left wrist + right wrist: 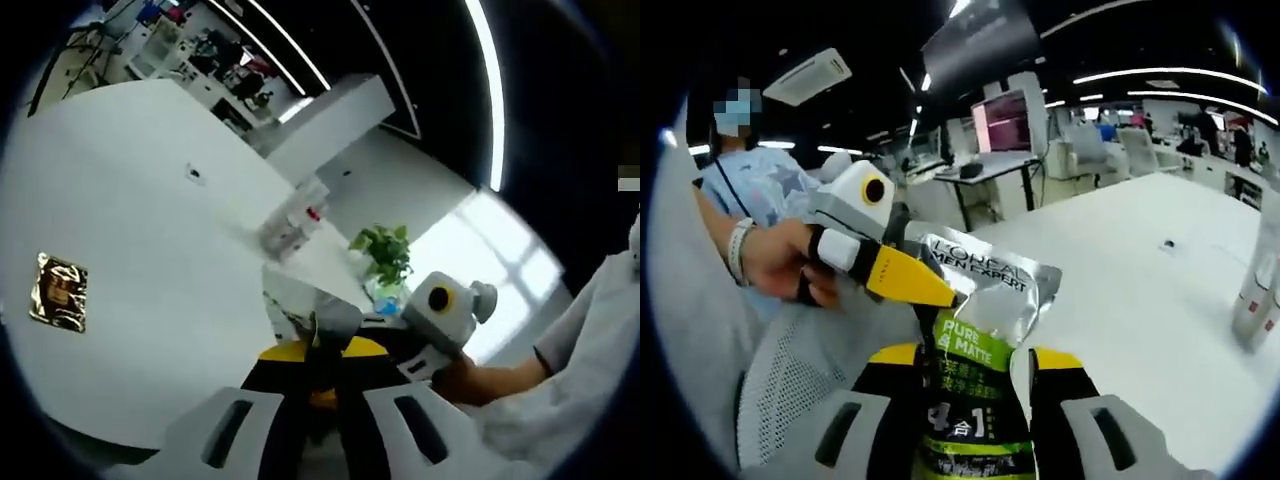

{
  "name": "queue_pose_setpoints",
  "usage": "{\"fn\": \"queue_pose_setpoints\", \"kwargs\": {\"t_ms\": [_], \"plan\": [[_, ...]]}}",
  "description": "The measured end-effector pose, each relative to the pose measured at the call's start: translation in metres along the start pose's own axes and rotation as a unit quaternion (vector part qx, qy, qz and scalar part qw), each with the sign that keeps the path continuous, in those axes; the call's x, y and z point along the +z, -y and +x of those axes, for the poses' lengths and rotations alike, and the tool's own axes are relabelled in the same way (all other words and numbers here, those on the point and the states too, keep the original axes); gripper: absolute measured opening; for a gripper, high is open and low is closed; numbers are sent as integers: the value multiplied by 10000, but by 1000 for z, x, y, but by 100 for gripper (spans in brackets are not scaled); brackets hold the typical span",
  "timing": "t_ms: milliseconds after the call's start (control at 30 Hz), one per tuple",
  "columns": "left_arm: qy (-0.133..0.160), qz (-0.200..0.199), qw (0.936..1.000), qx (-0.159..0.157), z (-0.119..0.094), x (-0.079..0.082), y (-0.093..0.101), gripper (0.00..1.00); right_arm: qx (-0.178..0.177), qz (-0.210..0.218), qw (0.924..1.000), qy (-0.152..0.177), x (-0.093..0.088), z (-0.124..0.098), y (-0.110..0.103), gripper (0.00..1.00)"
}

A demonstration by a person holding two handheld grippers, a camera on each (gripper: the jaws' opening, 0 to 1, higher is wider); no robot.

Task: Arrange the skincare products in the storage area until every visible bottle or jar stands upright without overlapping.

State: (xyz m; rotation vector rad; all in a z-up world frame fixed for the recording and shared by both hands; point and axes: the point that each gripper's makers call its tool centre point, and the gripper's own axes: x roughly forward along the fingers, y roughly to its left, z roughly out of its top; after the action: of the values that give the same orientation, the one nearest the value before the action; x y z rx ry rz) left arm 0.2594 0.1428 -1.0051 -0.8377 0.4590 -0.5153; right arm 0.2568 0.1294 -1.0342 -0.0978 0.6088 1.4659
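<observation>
Left gripper view: left gripper (pixel 322 400), fingers pinching a silver tube's crimped end (pixel 335 318). White tabletop (pixel 150 260) beyond; crumpled gold foil sachet (pixel 58 291) far left of fingers; clear bottle (pixel 290 225) ahead.

Right gripper view: right gripper (pixel 970 400), fingers clamped on silver-and-green skincare tube (pixel 975 350); left gripper's yellow fingers (pixel 905 275) grip its upper end.

An open-plan office or lab: long white table (pixel 1140 260), desks with a monitor (pixel 1005 120) at upper centre, ceiling strip lights (pixel 1160 72), potted plant (pixel 385 255).
</observation>
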Motion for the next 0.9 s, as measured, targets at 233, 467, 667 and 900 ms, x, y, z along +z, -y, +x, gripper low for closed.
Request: {"fn": "queue_pose_setpoints", "kwargs": {"t_ms": [233,467,667,900], "plan": [[-72,56,9996,-267,1,-2,10,1,1173,1637,9780,552,8,-19,-6,68],[-147,-23,9949,-1002,1,-6,38,1,2039,2801,9359,632,4,-35,-15,56],[-366,-114,9945,-979,2,-13,36,1,2401,2844,9270,457,2,-39,-29,37],[-506,-276,9949,-831,3,-18,29,2,2138,2873,9319,567,1,-47,-11,18]]}}
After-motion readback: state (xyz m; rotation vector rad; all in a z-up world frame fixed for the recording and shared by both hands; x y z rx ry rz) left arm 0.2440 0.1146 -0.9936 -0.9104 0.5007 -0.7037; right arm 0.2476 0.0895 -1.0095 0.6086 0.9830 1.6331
